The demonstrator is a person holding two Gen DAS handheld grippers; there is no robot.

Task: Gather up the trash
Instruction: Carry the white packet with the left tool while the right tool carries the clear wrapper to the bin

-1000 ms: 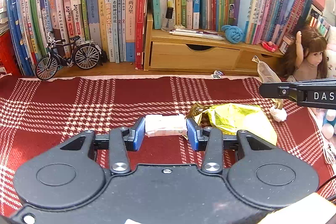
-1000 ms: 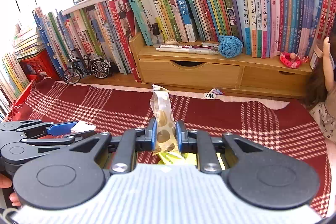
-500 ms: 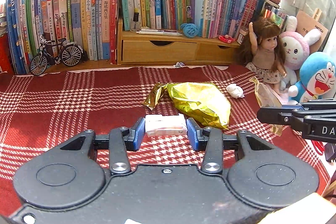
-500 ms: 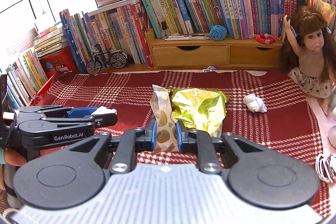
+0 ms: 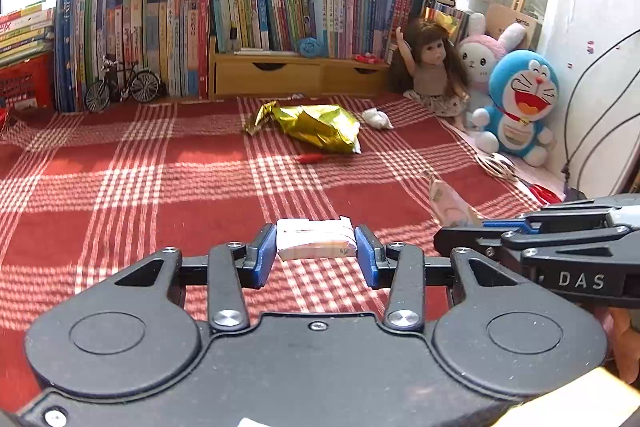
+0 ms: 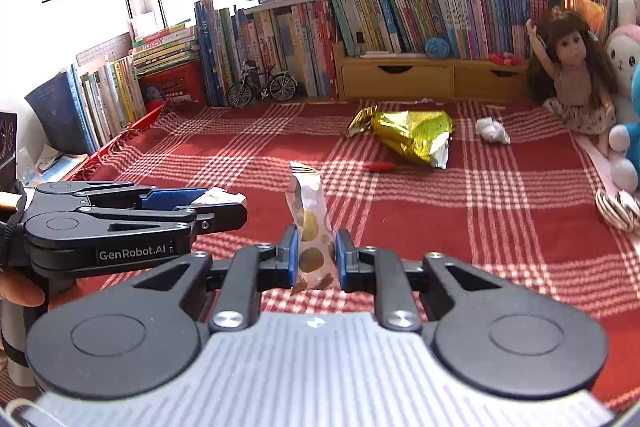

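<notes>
My left gripper (image 5: pixel 316 247) is shut on a white tissue packet (image 5: pixel 316 238), held level above the red plaid cloth (image 5: pixel 160 195). In the right wrist view that gripper (image 6: pixel 224 201) sits low at the left with the white packet (image 6: pixel 218 195) poking from its blue pads. My right gripper (image 6: pixel 316 255) is shut on a spotted snack wrapper (image 6: pixel 310 219) that stands upright between its fingers; the wrapper (image 5: pixel 450 201) also shows at the right of the left wrist view. Farther off on the cloth lie a gold foil bag (image 5: pixel 316 125), a crumpled white tissue (image 5: pixel 376 117) and a small red scrap (image 5: pixel 310 158).
Rows of books (image 5: pixel 256 15), a wooden drawer shelf (image 5: pixel 296 75) and a model bicycle (image 5: pixel 122 87) line the far edge. A doll (image 5: pixel 430 67) and plush toys (image 5: pixel 516 103) sit at the far right. A red tray edge (image 6: pixel 132 131) borders the left.
Both grippers have pulled back from the bookshelf together, each keeping its piece of trash. The gold bag and the shelf now sit much farther away, and the plush toys have come into view.
</notes>
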